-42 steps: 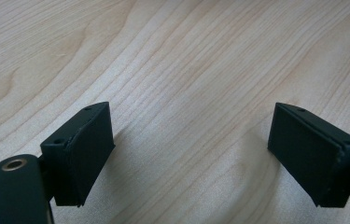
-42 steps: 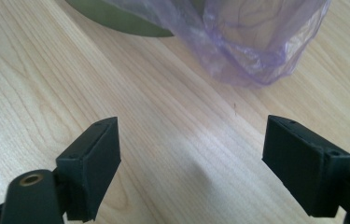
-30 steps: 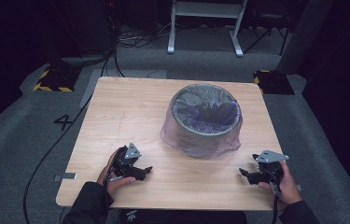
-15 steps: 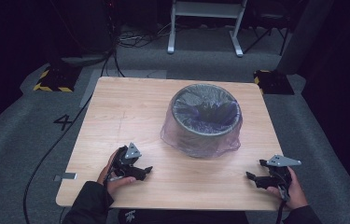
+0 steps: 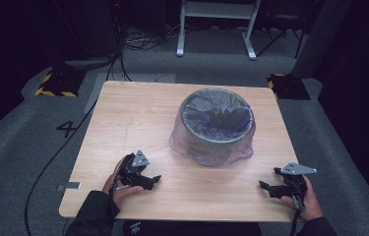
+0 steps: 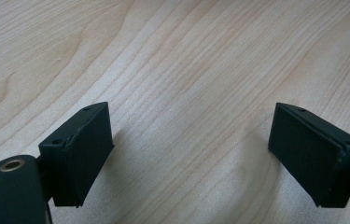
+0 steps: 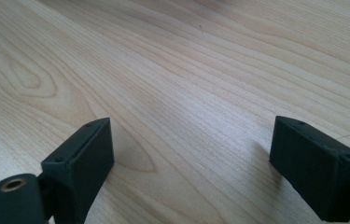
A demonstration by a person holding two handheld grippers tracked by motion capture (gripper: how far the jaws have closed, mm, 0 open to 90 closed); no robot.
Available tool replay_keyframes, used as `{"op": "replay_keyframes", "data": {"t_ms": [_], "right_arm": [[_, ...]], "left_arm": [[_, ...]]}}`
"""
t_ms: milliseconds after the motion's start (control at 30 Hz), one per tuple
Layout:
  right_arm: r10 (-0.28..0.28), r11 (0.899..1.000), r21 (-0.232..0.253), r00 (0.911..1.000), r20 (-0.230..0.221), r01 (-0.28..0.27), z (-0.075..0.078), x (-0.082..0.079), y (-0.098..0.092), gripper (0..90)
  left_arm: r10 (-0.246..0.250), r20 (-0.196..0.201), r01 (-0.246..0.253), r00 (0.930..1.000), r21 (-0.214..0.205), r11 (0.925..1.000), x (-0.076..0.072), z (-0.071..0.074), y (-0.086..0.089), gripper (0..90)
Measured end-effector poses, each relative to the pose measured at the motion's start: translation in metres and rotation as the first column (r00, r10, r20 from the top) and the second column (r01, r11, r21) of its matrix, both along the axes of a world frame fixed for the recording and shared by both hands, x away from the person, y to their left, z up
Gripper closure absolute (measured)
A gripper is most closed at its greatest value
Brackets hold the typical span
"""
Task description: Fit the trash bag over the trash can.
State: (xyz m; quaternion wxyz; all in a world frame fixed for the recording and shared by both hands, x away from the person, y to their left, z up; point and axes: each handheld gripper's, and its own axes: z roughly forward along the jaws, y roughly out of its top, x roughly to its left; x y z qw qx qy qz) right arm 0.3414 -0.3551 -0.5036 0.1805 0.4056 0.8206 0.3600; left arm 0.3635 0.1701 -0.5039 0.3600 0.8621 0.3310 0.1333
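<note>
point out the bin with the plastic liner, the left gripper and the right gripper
bin (image 5: 206,142), high view, on its grey side wall under the purple liner
left gripper (image 5: 153,181), high view, midway between its fingertips
right gripper (image 5: 265,188), high view, midway between its fingertips

Materials and finishes on the pale wooden table (image 5: 138,118).
Tabletop: smooth matt wood with visible grain. Bin (image 5: 216,129), at about 1 o'clock from the table's centre: dark, matt, wrapped in thin glossy translucent plastic liner (image 5: 182,140). Gripper pads (image 6: 84,149): matt black, smooth.
</note>
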Motion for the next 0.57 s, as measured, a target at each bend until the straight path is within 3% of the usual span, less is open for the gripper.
{"op": "replay_keyframes", "data": {"t_ms": [567], "right_arm": [[0.000,1.000,0.000,1.0000,0.000,0.000,0.0000,0.0000,0.0000,13.4]], "left_arm": [[-0.002,0.003,0.002,1.0000,0.000,1.0000,0.0017,-0.0001,-0.0009,12.6]]}}
